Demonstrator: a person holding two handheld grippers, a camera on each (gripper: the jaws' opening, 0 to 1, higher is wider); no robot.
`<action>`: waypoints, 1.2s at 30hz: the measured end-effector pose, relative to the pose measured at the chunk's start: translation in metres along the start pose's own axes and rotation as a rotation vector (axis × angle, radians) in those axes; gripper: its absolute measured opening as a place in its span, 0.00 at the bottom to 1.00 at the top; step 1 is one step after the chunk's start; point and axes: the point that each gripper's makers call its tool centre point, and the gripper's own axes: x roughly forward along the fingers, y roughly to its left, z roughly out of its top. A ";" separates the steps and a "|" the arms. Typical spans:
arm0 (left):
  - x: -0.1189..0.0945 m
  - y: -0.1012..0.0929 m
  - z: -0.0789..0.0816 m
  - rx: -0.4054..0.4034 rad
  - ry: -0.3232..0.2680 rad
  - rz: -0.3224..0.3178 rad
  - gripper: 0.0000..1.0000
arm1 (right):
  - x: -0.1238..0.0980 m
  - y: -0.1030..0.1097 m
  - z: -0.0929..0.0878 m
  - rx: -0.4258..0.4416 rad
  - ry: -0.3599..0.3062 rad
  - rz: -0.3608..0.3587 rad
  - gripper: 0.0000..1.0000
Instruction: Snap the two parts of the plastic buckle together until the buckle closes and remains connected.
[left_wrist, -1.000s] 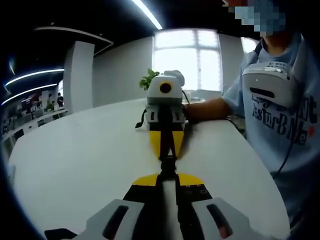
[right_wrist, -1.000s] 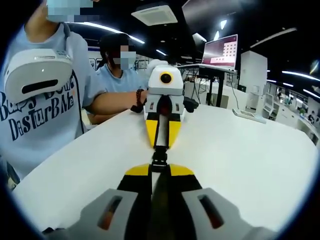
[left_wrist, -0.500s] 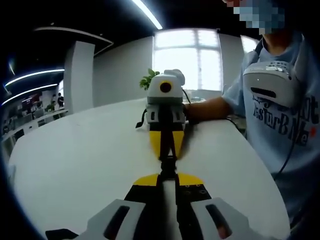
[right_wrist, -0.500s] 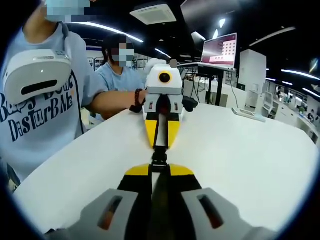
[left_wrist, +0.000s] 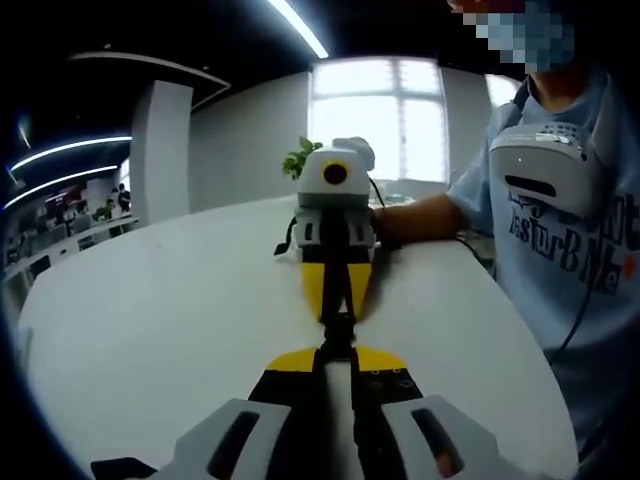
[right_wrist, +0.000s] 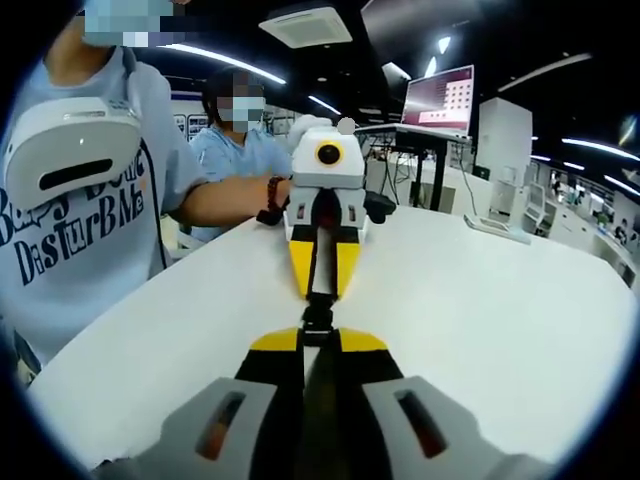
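Both grippers, left (left_wrist: 337, 350) and right (right_wrist: 318, 335), face tip to tip, jaws clamped on the buckle (left_wrist: 337, 327) at 12 o'clock above the table (left_wrist: 160, 310); halves look mated, latch unconfirmed.

- The table (left_wrist: 150, 320) has a smooth white top with a faint satin sheen, brighter toward the far window side.
- The left gripper (left_wrist: 337, 350) looks like hard plastic: matt black jaws with yellow tips, on smooth pale grey shells.
- The right gripper (right_wrist: 318, 352) has the same look, matt black and yellow over light grey plastic.
- The buckle (right_wrist: 317, 316) between the two sets of tips is dark, dull plastic; its detail is too small to tell.
- The headset (right_wrist: 70, 150) on the person's chest is smooth white plastic with a soft gloss.
- The T-shirt (left_wrist: 590, 300) is matt light blue cloth with dark printed letters.
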 end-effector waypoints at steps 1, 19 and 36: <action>0.000 0.000 0.000 -0.003 0.000 0.004 0.08 | 0.000 0.000 0.000 0.000 0.001 -0.002 0.09; 0.000 0.008 0.000 -0.022 -0.003 0.040 0.09 | -0.001 -0.010 -0.002 0.000 0.010 -0.042 0.10; 0.000 0.015 0.002 -0.015 0.002 0.085 0.09 | -0.001 -0.018 -0.002 0.009 0.015 -0.069 0.10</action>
